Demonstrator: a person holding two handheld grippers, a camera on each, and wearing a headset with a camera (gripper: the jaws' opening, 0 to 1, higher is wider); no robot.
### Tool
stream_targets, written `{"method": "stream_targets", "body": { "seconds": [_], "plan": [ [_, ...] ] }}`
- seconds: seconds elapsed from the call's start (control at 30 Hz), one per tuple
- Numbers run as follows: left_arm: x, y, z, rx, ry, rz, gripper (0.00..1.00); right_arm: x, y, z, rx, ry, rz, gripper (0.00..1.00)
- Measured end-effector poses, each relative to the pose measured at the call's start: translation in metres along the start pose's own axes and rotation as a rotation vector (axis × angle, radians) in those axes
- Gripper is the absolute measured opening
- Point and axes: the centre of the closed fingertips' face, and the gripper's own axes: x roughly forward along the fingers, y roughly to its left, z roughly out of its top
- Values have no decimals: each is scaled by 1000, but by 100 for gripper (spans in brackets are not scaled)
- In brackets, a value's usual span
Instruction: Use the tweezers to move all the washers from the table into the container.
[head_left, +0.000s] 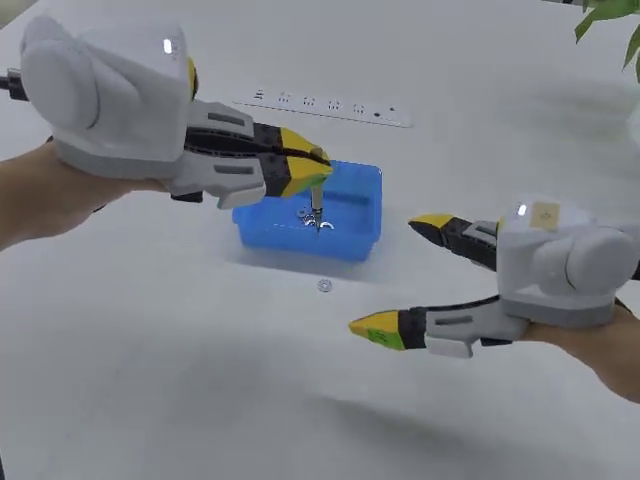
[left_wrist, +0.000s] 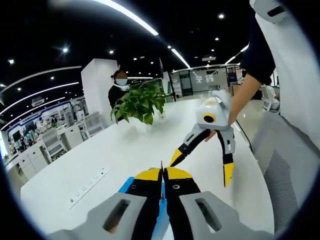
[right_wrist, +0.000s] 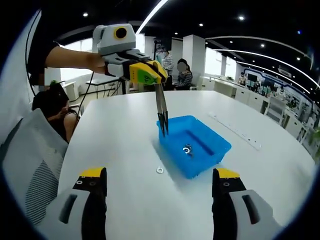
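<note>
A wide white table (head_left: 180, 390) in an open-plan office is being used as the work surface, with a power strip (head_left: 325, 105) lying toward its far side. The blue container (head_left: 362, 182) is sitting near the middle. The left gripper (head_left: 318, 168) is being held above it, jaws pressed together on the upper end of the tweezers (right_wrist: 162, 107), which are being hung tips-down at the container's edge (whether anything is being pinched in the tips cannot be told). The right gripper (head_left: 385, 273) is being held low beside the container, jaws spread wide and carrying nothing. A few washers (right_wrist: 187, 149) are lying inside the container. One washer (head_left: 324, 286) is lying on the table just in front of it, apart from both grippers.

The likely trouble is judged to be with that last washer. Being thin and flat, it could be pushed along the smooth surface rather than pinched, or flicked away if the tips are being closed off-centre. The tweezers, being clamped only near their top, could also swivel in the jaws.
</note>
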Motion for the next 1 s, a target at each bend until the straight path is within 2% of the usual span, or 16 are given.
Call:
{"method": "stream_targets", "body": {
  "seconds": [0.2, 0.5, 0.73, 0.83, 1.0],
  "plan": [
    [-1, -11, -12, -3, 10, -19, 5, -12, 12, -18, 12, 19, -15, 100],
    [5, -23, -28, -8, 19, -63, 5, -18, 27, -22, -33, 22, 4, 100],
    [11, -28, -36, -21, 16, -88, 5, -26, 29, -33, -31, 41, 19, 100],
    [14, -29, -42, -9, 23, -94, 5, -29, 28, -38, -18, 43, 20, 100],
    [19, -26, -53, -12, 36, -97, 5, -35, 24, -47, 37, 44, -5, 100]
  ]
}}
